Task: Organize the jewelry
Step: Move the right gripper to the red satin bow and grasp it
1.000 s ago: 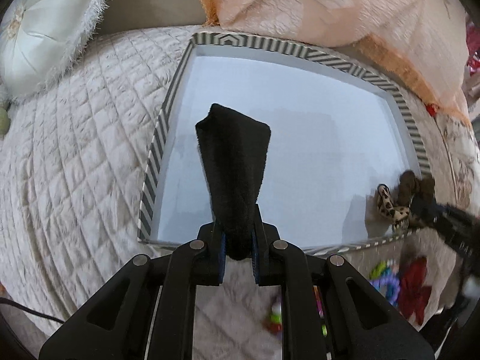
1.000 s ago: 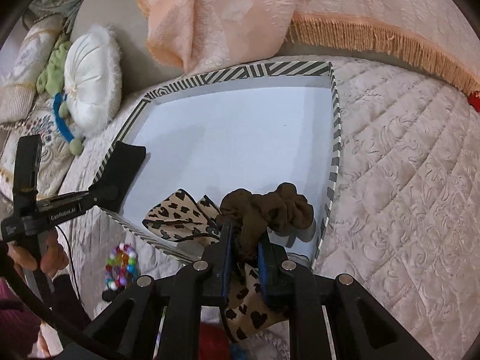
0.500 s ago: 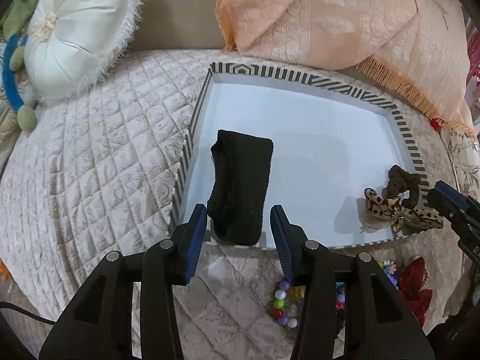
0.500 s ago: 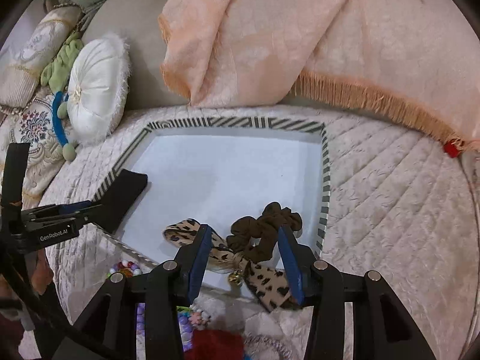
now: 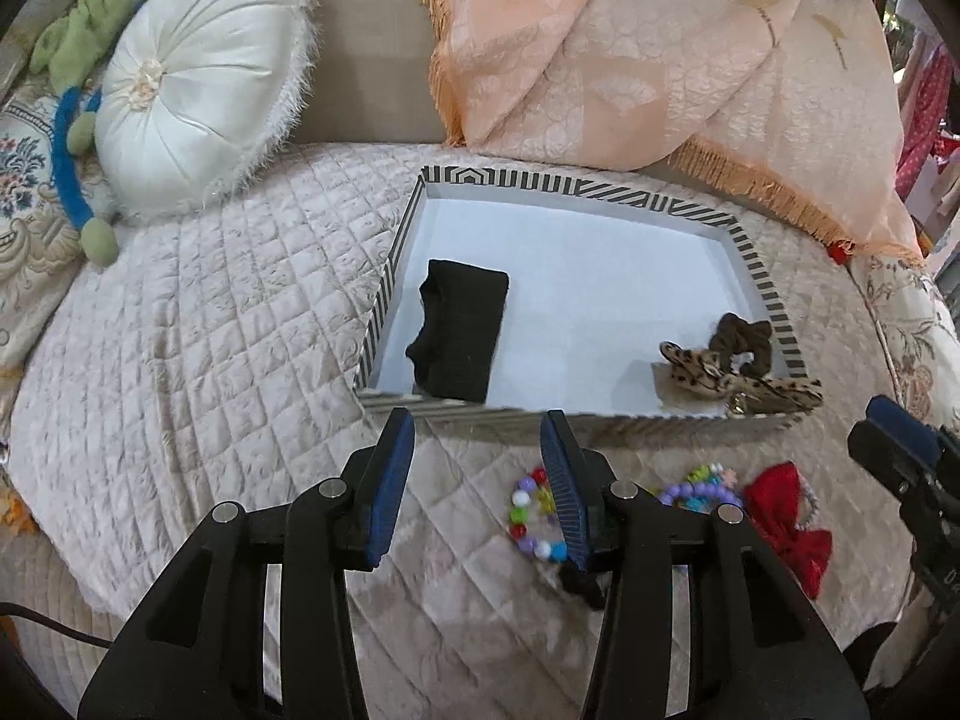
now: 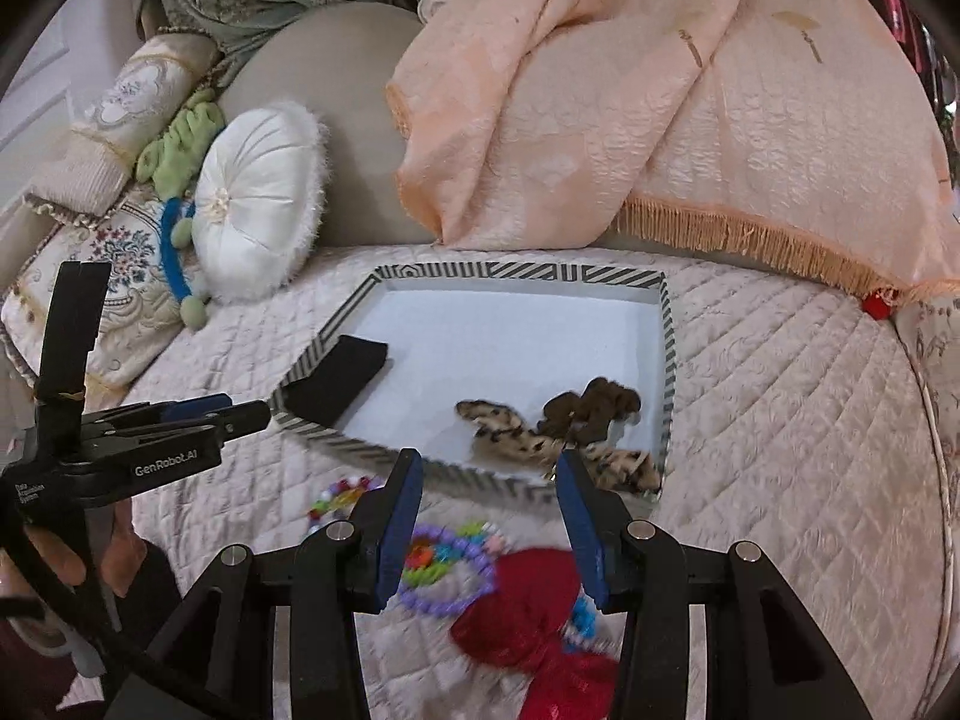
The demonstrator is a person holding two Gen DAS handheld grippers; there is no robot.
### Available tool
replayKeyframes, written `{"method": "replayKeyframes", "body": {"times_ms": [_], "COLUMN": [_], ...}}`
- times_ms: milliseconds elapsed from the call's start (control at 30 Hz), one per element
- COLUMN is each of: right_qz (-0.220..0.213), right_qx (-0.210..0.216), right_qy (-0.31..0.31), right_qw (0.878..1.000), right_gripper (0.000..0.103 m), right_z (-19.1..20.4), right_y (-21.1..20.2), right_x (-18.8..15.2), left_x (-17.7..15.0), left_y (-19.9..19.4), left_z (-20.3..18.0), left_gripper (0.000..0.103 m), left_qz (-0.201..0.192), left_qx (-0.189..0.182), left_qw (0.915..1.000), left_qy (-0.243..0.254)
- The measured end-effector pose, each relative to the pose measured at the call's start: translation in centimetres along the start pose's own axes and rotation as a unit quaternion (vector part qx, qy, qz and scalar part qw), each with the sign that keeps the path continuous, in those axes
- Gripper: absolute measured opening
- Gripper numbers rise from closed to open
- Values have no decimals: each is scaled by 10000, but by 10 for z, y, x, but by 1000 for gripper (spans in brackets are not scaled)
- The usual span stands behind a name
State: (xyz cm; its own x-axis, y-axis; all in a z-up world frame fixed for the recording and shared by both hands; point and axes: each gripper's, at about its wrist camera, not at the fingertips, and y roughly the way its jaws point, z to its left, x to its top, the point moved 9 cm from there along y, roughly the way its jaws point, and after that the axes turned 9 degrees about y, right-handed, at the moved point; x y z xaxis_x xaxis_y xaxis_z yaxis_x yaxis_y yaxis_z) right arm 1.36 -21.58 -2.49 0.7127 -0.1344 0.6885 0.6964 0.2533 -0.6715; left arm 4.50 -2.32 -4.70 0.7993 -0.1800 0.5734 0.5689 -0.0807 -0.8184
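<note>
A striped-rim tray (image 5: 576, 187) (image 6: 666, 360) lies on the quilted bed. A black headband (image 5: 459, 330) (image 6: 336, 384) lies at its near-left corner. A brown scrunchie (image 5: 741, 339) (image 6: 594, 408) and a leopard bow (image 5: 738, 384) (image 6: 528, 438) lie at its near-right corner, the bow draped over the rim. My left gripper (image 5: 477, 438) (image 6: 240, 414) is open and empty in front of the tray. My right gripper (image 6: 489, 480) (image 5: 888, 426) is open and empty above a purple bead bracelet (image 6: 444, 564) (image 5: 696, 486) and a red bow (image 6: 540, 624) (image 5: 786, 522).
A multicolour bead bracelet (image 5: 531, 510) (image 6: 342, 495) and a small black hair tie (image 5: 579, 585) lie on the quilt in front of the tray. A white round cushion (image 5: 198, 84) (image 6: 258, 222) sits at the left. A peach fringed throw (image 5: 660, 54) (image 6: 660, 108) lies behind the tray.
Both grippers opened, letting go of the headband and of the scrunchie with the leopard bow inside the tray, then drew back toward me over the quilt.
</note>
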Motion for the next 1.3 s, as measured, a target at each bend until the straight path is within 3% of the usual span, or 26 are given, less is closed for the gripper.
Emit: {"method": "replayKeyframes", "body": {"times_ms": [400,933,1133,1300], "right_qz": [87,13,50,159], "right_qx": [8,-113,-157,-241], "right_qy": [354,328,390,463], "right_qw": [9993,9994,9991,9985], "right_gripper": [45,46,47,50], "right_z": [0,-4,-12,-26], "right_y": [-23,-42,-44,-41], "right_x": [-31,-39,-41,-49], "left_x": [-23,-35,-38,-44], "left_y": [-34,-43,-42,-29], "left_z": [-15,-30,-25,-16], "left_gripper": [43,43,43,43], "left_qz": [-221,-237,-128,205], "left_qx": [62,76,-156,-580], "left_qw": [9997,9996,9998,9975], "left_qy": [44,166,-32,-346]}}
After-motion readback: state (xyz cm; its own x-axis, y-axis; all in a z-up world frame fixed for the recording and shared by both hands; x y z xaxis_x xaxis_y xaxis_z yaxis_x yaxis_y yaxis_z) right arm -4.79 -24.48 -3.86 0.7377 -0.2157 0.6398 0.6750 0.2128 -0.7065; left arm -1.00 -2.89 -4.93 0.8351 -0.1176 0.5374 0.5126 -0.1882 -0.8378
